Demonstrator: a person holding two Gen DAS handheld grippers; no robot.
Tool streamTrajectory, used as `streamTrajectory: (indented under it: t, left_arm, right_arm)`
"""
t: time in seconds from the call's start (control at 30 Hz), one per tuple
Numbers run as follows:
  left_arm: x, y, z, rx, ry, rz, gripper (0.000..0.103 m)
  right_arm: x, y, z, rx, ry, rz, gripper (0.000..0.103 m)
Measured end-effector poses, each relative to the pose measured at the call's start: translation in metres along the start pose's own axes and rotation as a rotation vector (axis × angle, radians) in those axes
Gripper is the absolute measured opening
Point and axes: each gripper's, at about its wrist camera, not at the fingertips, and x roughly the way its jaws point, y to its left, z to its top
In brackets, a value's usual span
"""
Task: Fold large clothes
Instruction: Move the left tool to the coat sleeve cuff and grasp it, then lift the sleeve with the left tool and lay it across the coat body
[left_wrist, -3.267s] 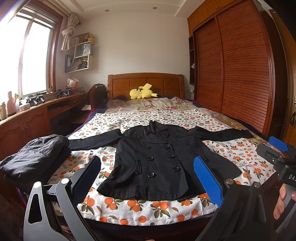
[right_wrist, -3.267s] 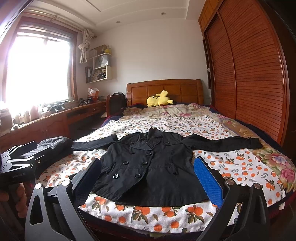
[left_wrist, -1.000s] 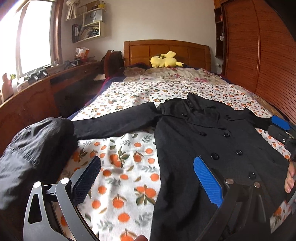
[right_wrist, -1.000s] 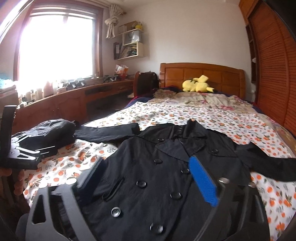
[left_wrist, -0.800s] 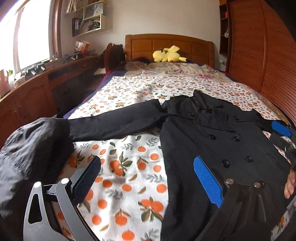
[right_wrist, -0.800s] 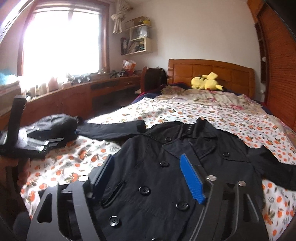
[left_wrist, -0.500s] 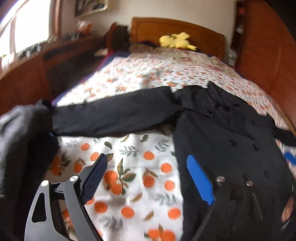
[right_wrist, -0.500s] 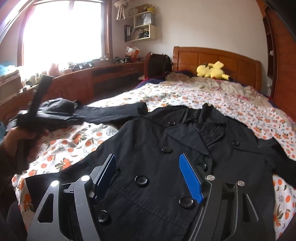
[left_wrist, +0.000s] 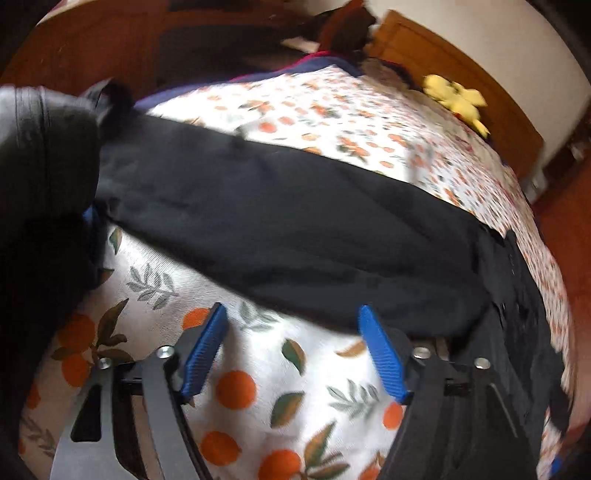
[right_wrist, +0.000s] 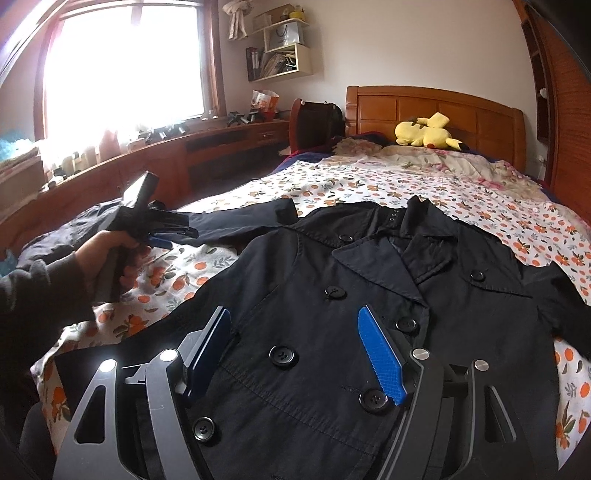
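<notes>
the coat (right_wrist: 369, 295) is plain black, with glossy black buttons (right_wrist: 283, 356) down its front, and its sleeve (left_wrist: 295, 229) is the same flat black. the bed sheet (left_wrist: 266, 369) under it is white, printed with orange fruits and green and brown leaves; farther off lies a pale quilt (right_wrist: 443, 158) with pink flowers. the fingers (right_wrist: 380, 354) of the right gripper (right_wrist: 295, 347) carry bright blue ribbed pads on dark grey frames, and the left gripper (left_wrist: 291, 347) has the same blue pads. a yellow plush toy (right_wrist: 424, 131) sits by the orange-brown wooden headboard (right_wrist: 436, 103). the bundle (left_wrist: 40, 147) at the near left is dark grey-black.
</notes>
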Motion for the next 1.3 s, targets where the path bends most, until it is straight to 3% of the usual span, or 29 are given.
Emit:
streamTrajectory:
  t: [0.2,0.27,0.33,0.4,0.67,0.8,0.97,1.07,1.1,1.13,1.17,1.2,1.23,1.3]
  left_arm:
    - [0.009,-0.002,0.01,-0.028,-0.008,0.031,0.066]
    - [0.014,-0.003,0.014,-0.023,-0.012,0.063,0.049]
    - [0.019,-0.006,0.021,-0.005,-0.012,0.073,0.012]
    - [0.019,-0.01,0.025,0.002,-0.013,0.067,0.004]
    - [-0.03,-0.079,0.021,0.204,-0.104,0.081,0.001]
    - [-0.078,-0.138,-0.007,0.374,-0.151,0.015,0.002]
    - [-0.112,-0.19,-0.05,0.548,-0.153,-0.043,0.002]
    - [-0.12,-0.199,-0.067,0.57,-0.138,-0.052,0.009]
    - [-0.121,-0.2,-0.07,0.582,-0.142,-0.048,0.021]
    - [-0.125,-0.201,-0.077,0.607,-0.16,-0.034,0.045]
    - [-0.128,-0.198,-0.08,0.624,-0.184,-0.023,0.058]
    - [-0.132,-0.195,-0.084,0.64,-0.218,-0.011,0.078]
    - [-0.139,-0.191,-0.091,0.653,-0.256,-0.001,0.09]
    - [-0.147,-0.181,-0.099,0.663,-0.282,-0.008,0.097]
  right_arm:
    - [-0.002,-0.002,0.0,0.012,-0.003,0.012,0.07]
    - [-0.002,-0.003,0.0,0.015,-0.003,0.012,0.07]
    - [-0.003,-0.002,0.0,0.015,-0.002,0.015,0.07]
    - [-0.003,-0.002,0.0,0.013,-0.001,0.018,0.07]
    - [-0.011,-0.001,0.004,0.008,-0.02,0.019,0.07]
    - [-0.022,-0.002,0.01,0.004,-0.047,-0.002,0.07]
    - [-0.028,-0.004,0.013,0.009,-0.063,-0.006,0.07]
    - [-0.028,-0.005,0.013,0.008,-0.064,-0.007,0.07]
    - [-0.028,-0.004,0.013,0.007,-0.065,-0.008,0.07]
    - [-0.028,-0.004,0.014,0.005,-0.066,-0.008,0.07]
    - [-0.028,-0.004,0.014,0.004,-0.066,-0.009,0.07]
    - [-0.028,-0.003,0.014,0.002,-0.066,-0.01,0.07]
    - [-0.028,-0.003,0.013,0.001,-0.067,-0.012,0.07]
    - [-0.026,-0.003,0.013,0.001,-0.065,-0.011,0.07]
